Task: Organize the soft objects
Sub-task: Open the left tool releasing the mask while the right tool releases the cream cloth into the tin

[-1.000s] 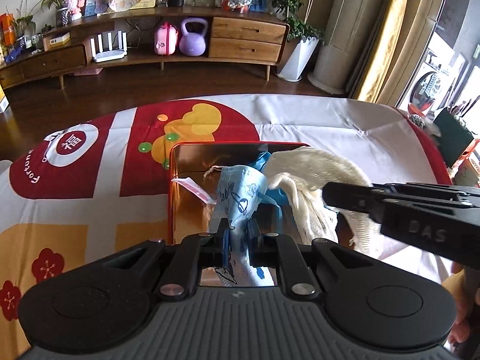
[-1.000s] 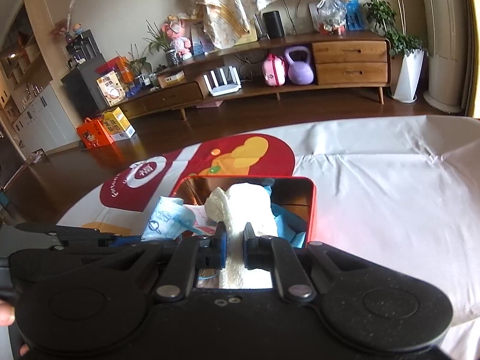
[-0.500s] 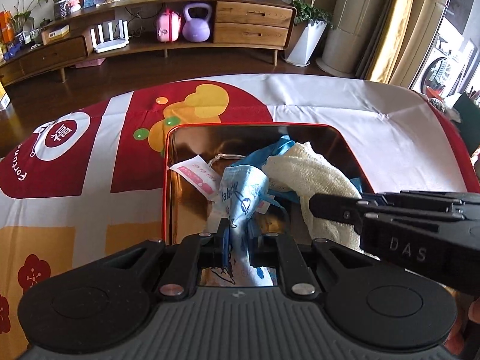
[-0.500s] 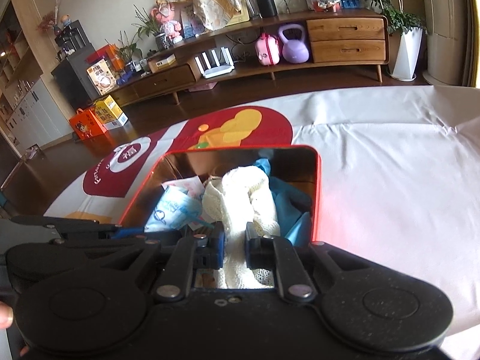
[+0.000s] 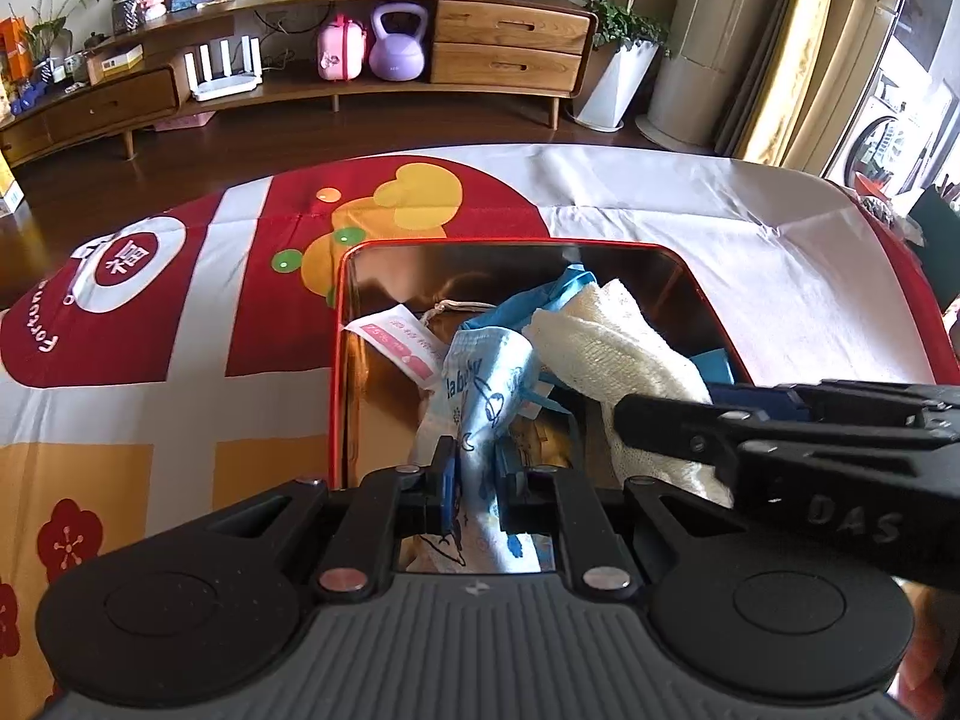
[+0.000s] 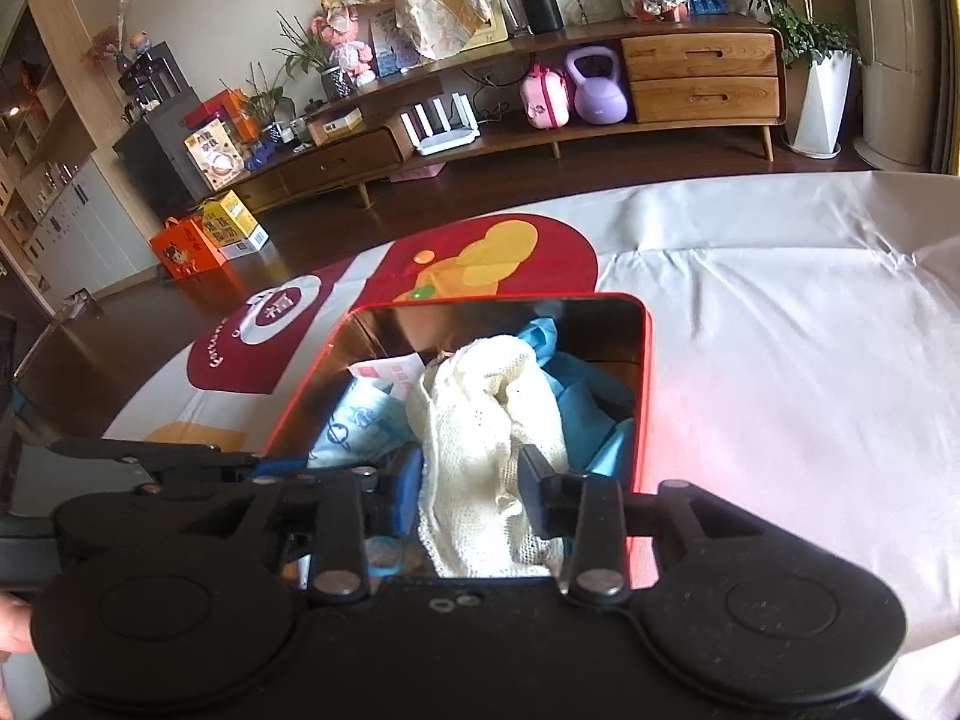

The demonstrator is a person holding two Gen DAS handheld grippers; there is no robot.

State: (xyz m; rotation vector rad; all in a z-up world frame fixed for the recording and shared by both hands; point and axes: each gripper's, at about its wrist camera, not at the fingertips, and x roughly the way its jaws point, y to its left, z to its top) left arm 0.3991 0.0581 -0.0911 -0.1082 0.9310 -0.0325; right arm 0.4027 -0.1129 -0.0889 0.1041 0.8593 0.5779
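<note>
Inside red tin (image 6: 641, 360), cream open-weave knit cloth (image 6: 480, 420), crumpled

Table under red-and-white printed cloth (image 5: 690, 192), red tin (image 5: 336, 360) on it

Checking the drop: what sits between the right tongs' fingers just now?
In the right wrist view, the cream knit cloth lies between the right tongs, whose jaws are opening over the red tin.
</note>
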